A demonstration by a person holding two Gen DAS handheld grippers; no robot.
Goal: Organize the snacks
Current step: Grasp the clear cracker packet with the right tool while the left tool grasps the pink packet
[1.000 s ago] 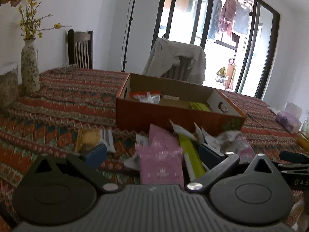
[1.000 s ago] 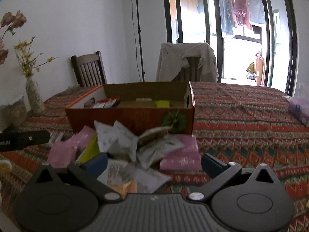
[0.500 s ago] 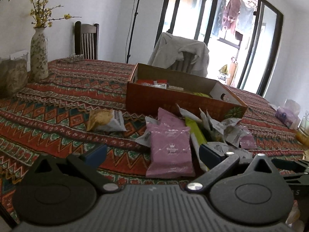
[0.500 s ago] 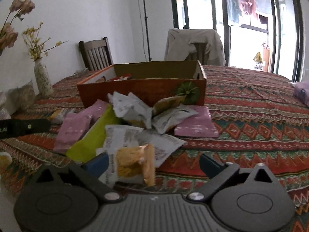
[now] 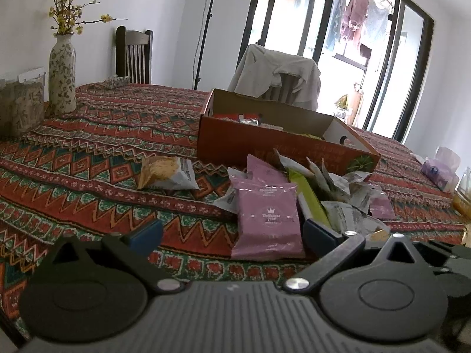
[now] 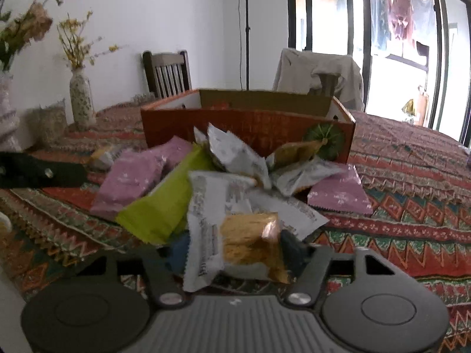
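Both grippers are sitting lower and closer to the snack pile than before. Right gripper (image 6: 232,253) jaws have just been closing and are now clamping a cracker packet (image 6: 235,244) at the pile's near edge. Left gripper (image 5: 232,232) fingers are standing apart, empty, before a pink packet (image 5: 266,220). Risk: the slick wrapper slipping or dragging neighbouring packets. Cardboard box (image 5: 265,147) behind is holding a few snacks.

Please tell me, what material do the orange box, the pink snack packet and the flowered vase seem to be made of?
Orange box: probably cardboard, matte; plain brown inside walls and a punched handle hole show it.
Pink snack packet: likely plastic film with a slight sheen; its ends are crimped and zigzag cut.
Flowered vase: looks like glazed ceramic with a printed floral pattern, though the finish is hard to judge.
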